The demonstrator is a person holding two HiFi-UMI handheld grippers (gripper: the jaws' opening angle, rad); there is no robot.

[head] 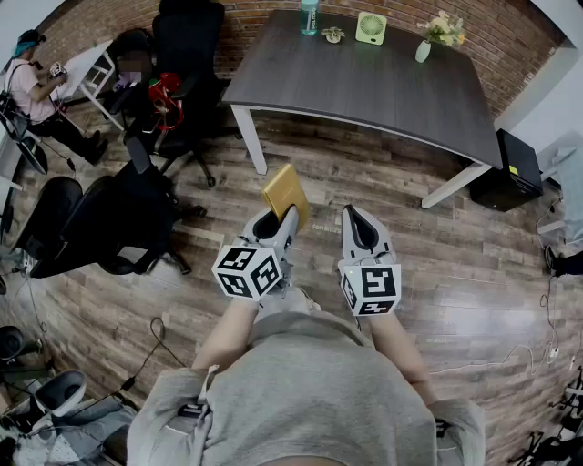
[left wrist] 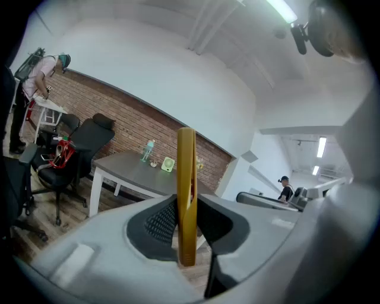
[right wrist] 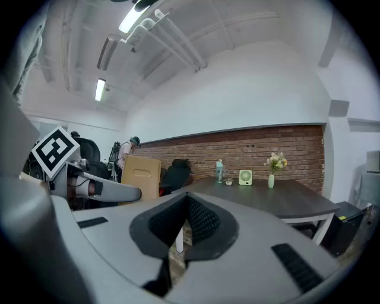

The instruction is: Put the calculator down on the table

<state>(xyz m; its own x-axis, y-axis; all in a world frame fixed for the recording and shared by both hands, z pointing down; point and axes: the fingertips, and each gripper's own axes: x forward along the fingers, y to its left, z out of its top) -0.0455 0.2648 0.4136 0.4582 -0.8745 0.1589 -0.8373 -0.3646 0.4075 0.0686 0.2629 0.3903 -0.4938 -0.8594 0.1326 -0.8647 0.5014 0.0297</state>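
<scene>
The calculator [head: 286,193] is a flat golden-yellow slab, held up in the air over the wooden floor with my left gripper [head: 284,220] shut on its lower end. In the left gripper view the calculator [left wrist: 186,190] stands edge-on between the two pads. The right gripper view shows the calculator's [right wrist: 141,174] plain back at the left. My right gripper [head: 352,215] hovers beside it, shut and empty, its tips [right wrist: 179,248] meeting. The dark grey table [head: 364,77] stands some way ahead of both grippers.
On the table's far edge stand a bottle [head: 310,16], a small green fan [head: 371,27] and a vase of flowers [head: 425,47]. Black office chairs [head: 118,218] crowd the left. A person [head: 32,86] sits far left. A black box [head: 510,168] sits right of the table.
</scene>
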